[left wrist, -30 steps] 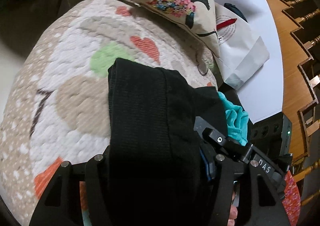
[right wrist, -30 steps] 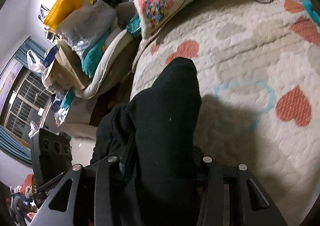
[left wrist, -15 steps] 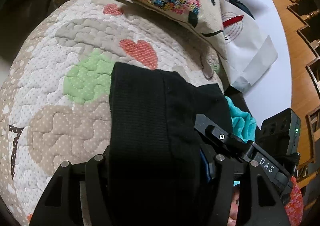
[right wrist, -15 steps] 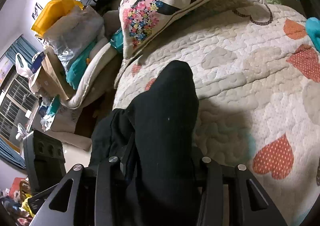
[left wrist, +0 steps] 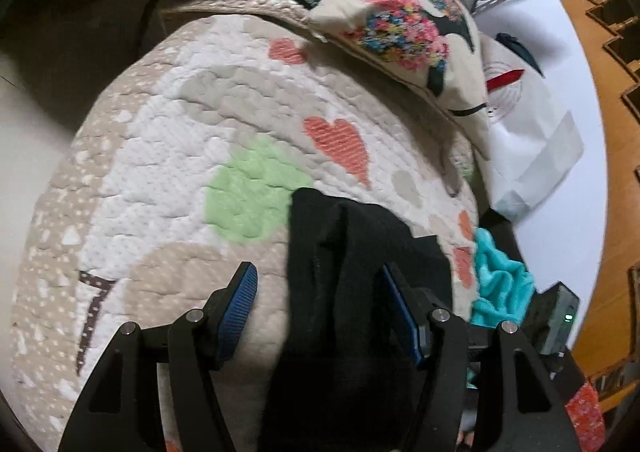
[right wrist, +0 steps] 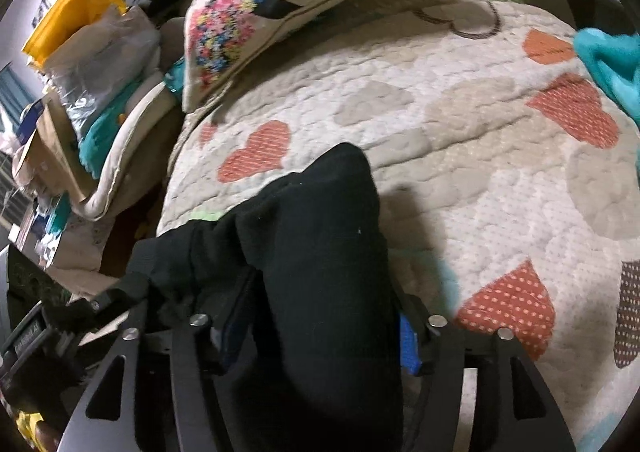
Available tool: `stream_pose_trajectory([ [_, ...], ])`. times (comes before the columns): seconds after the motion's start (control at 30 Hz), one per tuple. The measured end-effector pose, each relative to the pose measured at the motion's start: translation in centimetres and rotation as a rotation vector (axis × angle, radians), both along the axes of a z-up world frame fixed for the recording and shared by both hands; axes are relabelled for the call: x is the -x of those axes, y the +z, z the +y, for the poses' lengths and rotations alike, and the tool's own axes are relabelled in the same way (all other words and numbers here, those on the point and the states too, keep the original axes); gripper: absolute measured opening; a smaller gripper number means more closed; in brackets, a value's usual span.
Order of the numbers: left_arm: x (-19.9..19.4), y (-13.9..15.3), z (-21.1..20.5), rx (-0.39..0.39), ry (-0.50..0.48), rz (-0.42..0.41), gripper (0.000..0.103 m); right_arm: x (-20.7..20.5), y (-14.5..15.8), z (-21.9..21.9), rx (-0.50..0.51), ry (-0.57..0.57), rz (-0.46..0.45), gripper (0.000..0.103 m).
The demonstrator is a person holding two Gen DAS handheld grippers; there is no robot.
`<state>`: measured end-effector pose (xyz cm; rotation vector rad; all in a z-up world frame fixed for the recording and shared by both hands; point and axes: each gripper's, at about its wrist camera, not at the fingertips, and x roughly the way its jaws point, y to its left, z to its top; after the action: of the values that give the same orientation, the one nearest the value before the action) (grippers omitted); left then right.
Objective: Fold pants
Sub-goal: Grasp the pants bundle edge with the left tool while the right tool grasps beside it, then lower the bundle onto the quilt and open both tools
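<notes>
Black pants [left wrist: 352,292] lie bunched on the quilt [left wrist: 168,155] of the bed, near its edge, one end toward the green blob [left wrist: 252,195] in the print; the rest runs down between the fingers and out of frame at the bottom.

Left hand-held gripper [left wrist: 320,304]: jaws apart; left blue pad [left wrist: 240,308] stands clear of the cloth with bare quilt in the gap; right pad [left wrist: 400,316] sits against the fabric's side; nothing clamped.

Right hand-held gripper [right wrist: 320,316]: jaws have just been opening; pants [right wrist: 320,252] fill the space between them; blue pad [right wrist: 408,340] on the right shows at the cloth's edge, left pad mostly hidden under folds; reads as released, not pinching; cloth draped over and between the fingers.

In the right wrist view a rounded fold of the pants points toward an orange heart [right wrist: 260,149] on the quilt; a looser bunch trails off to the left over the other gripper's body.

Around: floral cushion [left wrist: 404,27] at the head of the quilt; teal towel [left wrist: 500,284] at the quilt's right edge, just beside the pants; white bag [left wrist: 528,131] beyond the cushion; yellow bin [right wrist: 68,15] and piled clutter left of the bed in the right wrist view.
</notes>
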<state>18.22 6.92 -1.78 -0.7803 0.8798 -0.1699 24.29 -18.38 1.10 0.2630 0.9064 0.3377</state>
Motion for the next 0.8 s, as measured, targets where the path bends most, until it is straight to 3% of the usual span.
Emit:
stream_pose_trajectory([
  [0.2,-0.2,-0.9,-0.4,-0.063,0.012,0.036,0.065,0.4,-0.1,-0.6,-0.026,-0.021,0.017,0.075],
  [0.47,-0.3,-1.3,-0.1,-0.061,0.020,0.050,0.068,1.6,0.1,-1.0,-0.028,-0.040,0.012,0.077],
  [0.73,1.0,-0.7,1.6,0.059,0.039,0.066,0.069,4.2,1.3,-1.5,0.036,-0.074,-0.040,0.079],
  [0.8,1.5,0.1,1.8,0.042,0.033,0.050,0.069,5.3,1.9,-1.6,0.058,-0.078,-0.063,0.079],
])
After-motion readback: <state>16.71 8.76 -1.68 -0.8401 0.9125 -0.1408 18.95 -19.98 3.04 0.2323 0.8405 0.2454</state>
